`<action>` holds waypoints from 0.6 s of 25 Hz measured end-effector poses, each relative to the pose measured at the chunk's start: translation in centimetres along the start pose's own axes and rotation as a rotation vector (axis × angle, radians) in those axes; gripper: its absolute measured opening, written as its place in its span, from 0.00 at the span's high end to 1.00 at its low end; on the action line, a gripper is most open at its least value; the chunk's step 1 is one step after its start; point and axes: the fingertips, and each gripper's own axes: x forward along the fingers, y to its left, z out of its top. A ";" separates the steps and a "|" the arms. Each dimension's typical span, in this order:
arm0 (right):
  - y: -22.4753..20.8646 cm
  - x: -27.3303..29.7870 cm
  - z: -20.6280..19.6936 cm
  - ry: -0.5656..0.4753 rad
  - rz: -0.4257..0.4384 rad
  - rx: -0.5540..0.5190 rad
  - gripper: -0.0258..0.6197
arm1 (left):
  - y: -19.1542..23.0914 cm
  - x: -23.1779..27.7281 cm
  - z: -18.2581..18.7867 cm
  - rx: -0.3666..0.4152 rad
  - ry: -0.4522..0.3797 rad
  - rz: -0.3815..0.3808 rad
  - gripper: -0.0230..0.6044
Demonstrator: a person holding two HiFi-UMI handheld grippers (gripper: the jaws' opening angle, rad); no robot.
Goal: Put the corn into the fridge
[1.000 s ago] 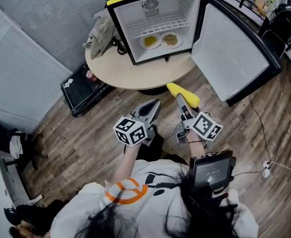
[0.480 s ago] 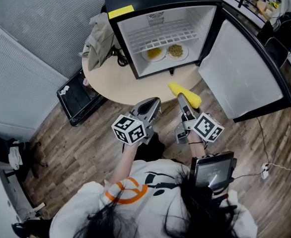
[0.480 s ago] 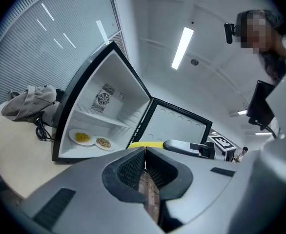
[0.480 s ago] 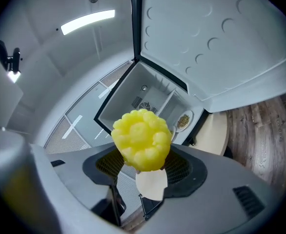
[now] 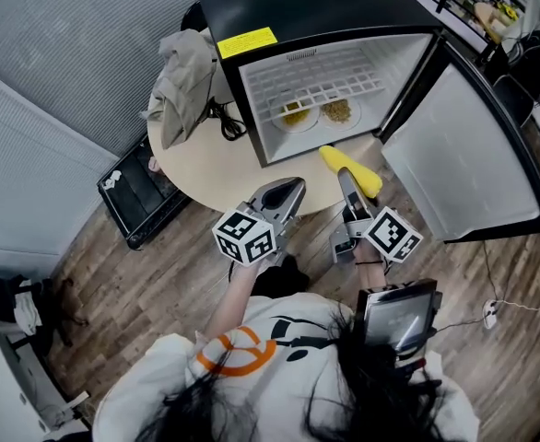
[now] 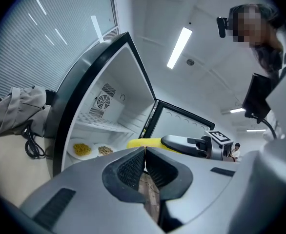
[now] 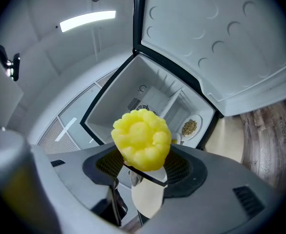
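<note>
With my right hand-held gripper I am holding the corn. Its two jaws are spread wide and squeeze the corn from both sides. In the right gripper view the bumpy yellow end of the corn sticks out toward me, right above the right hand-held gripper. The corn is not in the fridge yet. It hangs over the edge of the round desk, just in front of the open fridge. My left hand-held gripper is beside the right one, also over the desk edge. Its jaws are shut tight and it holds nothing, as the left gripper view shows. From there I can also see the corn and my right hand-held gripper past the jaws. The fridge stands on the desk, and its door is swung wide open to the right. Inside is a white wire shelf. Under the shelf, on the fridge bottom, sit a plate of yellow food and a plate of brown food, side by side. A yellow sticker is on the top front of the fridge. A grey cloth and a black cord lie on the desk left of the fridge. A black box sits on the wood floor by the desk.
</note>
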 end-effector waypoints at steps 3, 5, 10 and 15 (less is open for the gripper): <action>0.3 1.1 0.1 -0.020 -0.009 -0.004 0.57 | 1.1 0.2 0.4 0.006 0.010 -0.020 0.94; 0.4 1.4 0.1 -0.029 -0.018 -0.007 0.57 | 1.5 0.3 0.4 0.003 0.015 -0.032 0.94; 0.5 1.4 0.4 -0.040 -0.039 -0.023 0.57 | 1.7 0.6 0.1 -0.004 0.028 -0.058 0.94; 0.7 1.1 1.1 -0.052 -0.050 -0.044 0.57 | 1.2 1.2 0.2 0.000 0.028 -0.074 0.94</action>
